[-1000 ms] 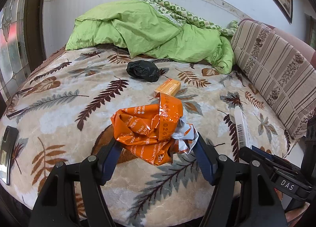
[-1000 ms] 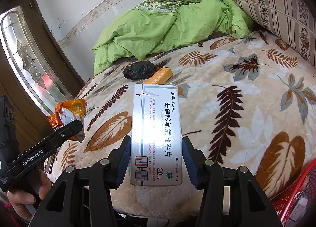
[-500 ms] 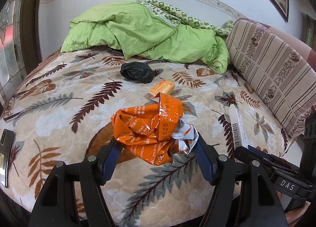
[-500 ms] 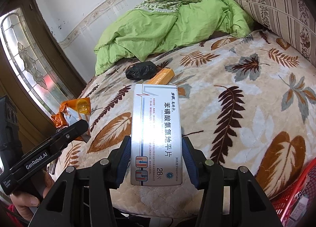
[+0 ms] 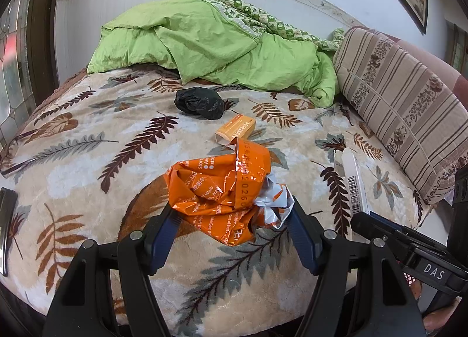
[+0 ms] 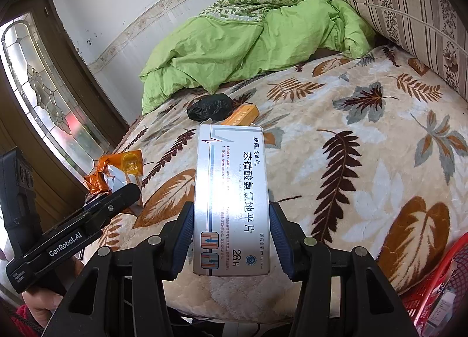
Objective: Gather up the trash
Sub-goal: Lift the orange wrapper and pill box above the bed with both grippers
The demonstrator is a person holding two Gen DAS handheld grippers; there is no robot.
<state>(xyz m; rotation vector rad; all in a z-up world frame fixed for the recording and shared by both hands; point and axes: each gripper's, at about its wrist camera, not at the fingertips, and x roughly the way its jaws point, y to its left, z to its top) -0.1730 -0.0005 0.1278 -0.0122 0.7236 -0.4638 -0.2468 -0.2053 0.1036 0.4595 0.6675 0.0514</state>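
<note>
My left gripper is shut on a crumpled orange foil wrapper, held above the bed. The same wrapper shows at the left in the right wrist view, in the left gripper. My right gripper is shut on a long silver medicine box with printed characters. That box appears edge-on at the right of the left wrist view. On the leaf-patterned blanket lie a crumpled black plastic bag and a small orange carton; both also show in the right wrist view, the bag and the carton.
A green quilt is bunched at the bed's far end and a striped cushion lines the right side. A dark phone lies at the bed's left edge. A red mesh basket stands low right. A glazed door is at left.
</note>
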